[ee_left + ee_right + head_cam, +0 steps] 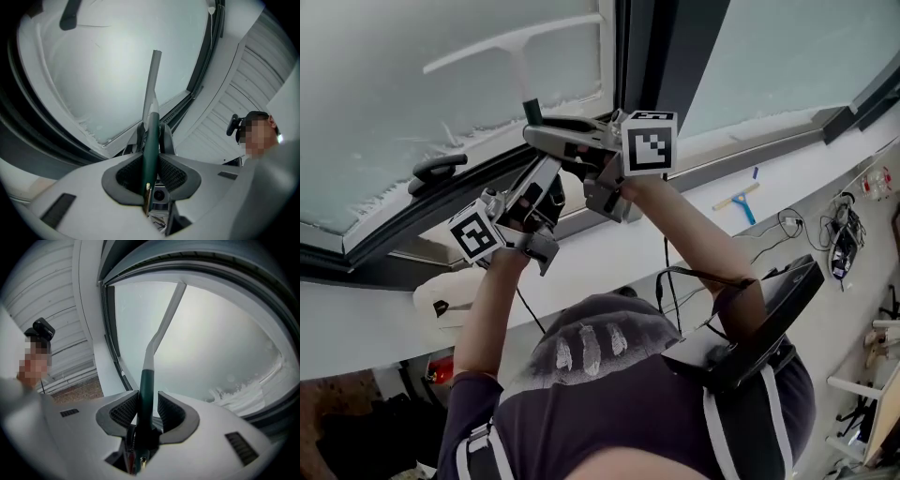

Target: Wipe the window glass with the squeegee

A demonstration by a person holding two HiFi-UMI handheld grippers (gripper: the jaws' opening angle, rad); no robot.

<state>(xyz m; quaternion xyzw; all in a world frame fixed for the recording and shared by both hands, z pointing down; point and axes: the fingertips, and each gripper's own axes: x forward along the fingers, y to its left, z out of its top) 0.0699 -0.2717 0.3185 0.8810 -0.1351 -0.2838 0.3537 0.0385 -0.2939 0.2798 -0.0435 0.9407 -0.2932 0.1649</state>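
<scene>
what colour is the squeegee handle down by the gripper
The handle is dark green, turning white further up; clearest in the right gripper view.

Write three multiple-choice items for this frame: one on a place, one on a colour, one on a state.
1. Where does the spare squeegee lie?
A. On the white sill, to the person's right
B. On the floor
C. Hanging from the window handle

2. What colour is the grip of the held squeegee?
A. Red
B. Dark green
C. Yellow

3. What holds that squeegee?
A. The left gripper alone
B. Both the left gripper and the right gripper
C. Neither

Answers:
1. A: the head view shows it lying flat on the sill near the cables.
2. B: both gripper views show a dark green grip running between the fingers, with a white stem beyond it.
3. B: each gripper view shows its own fingers closed on the grip.
</scene>
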